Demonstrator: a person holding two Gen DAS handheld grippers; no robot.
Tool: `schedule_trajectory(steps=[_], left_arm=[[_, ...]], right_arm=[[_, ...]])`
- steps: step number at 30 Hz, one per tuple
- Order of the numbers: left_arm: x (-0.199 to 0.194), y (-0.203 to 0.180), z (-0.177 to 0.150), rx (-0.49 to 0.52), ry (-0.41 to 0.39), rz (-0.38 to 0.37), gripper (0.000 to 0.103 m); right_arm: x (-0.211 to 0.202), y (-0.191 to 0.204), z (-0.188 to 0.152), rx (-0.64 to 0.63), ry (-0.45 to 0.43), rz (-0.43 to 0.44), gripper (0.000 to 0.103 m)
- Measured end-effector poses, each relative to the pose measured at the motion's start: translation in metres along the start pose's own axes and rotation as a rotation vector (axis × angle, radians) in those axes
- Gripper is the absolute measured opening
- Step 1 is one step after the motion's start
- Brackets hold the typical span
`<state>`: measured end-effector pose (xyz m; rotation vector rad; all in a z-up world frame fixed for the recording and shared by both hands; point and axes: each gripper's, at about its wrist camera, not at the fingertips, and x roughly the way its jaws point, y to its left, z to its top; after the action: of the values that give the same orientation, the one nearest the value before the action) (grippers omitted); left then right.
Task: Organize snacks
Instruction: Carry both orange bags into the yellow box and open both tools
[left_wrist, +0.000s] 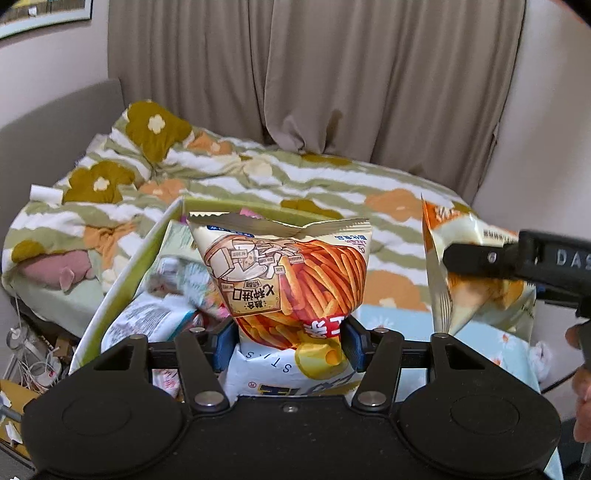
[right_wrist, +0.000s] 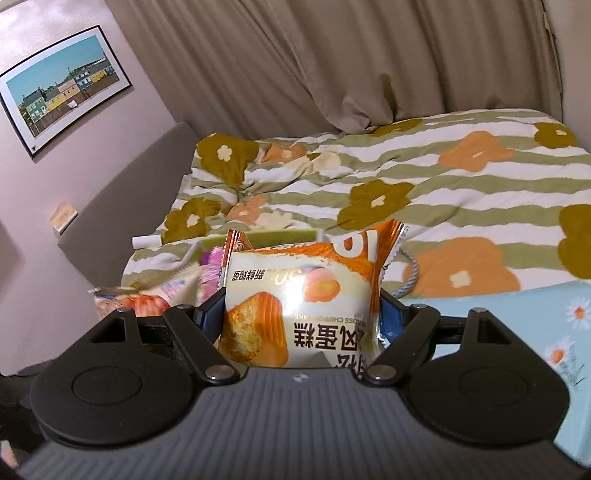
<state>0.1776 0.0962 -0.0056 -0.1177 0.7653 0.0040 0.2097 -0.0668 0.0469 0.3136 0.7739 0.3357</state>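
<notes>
My left gripper (left_wrist: 290, 347) is shut on a cream and orange bag of potato sticks (left_wrist: 284, 273), held upside down above an open green-rimmed bag (left_wrist: 122, 280) full of snack packets. My right gripper (right_wrist: 299, 325) is shut on an orange and white chiffon cake packet (right_wrist: 299, 295), also upside down. In the left wrist view the right gripper (left_wrist: 476, 258) shows at the right edge with the cake packet (left_wrist: 461, 295) hanging from it. In the right wrist view the green bag's rim (right_wrist: 280, 234) and other packets (right_wrist: 162, 291) lie just beyond the cake packet.
A bed with a striped flower quilt (left_wrist: 258, 173) lies behind the bag. A light blue daisy cloth (right_wrist: 535, 325) covers the near right. Beige curtains (left_wrist: 332, 74) hang at the back. Cables and clutter (left_wrist: 33, 362) lie at lower left.
</notes>
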Motion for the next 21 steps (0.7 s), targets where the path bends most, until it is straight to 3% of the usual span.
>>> schedule_trajectory(steps=[1,3,12,21], left_arm=[[0.002,0.006,-0.002,-0.003,0.009,-0.013,0.087],[0.0,0.017,-0.005,-0.005,0.0,-0.032,0.103],[-0.014,0.06,-0.001,0.027,-0.001,-0.07,0.103],[-0.024,0.096,0.013,0.07,-0.034,-0.067,0.103]], right_arm=[[0.003,0.007,-0.002,0.0,0.003,-0.003,0.095],[0.007,0.02,-0.006,0.007,0.008,-0.012,0.095],[0.021,0.064,-0.017,-0.006,0.003,-0.078,0.095],[0.045,0.111,-0.012,-0.018,-0.008,-0.067,0.096]])
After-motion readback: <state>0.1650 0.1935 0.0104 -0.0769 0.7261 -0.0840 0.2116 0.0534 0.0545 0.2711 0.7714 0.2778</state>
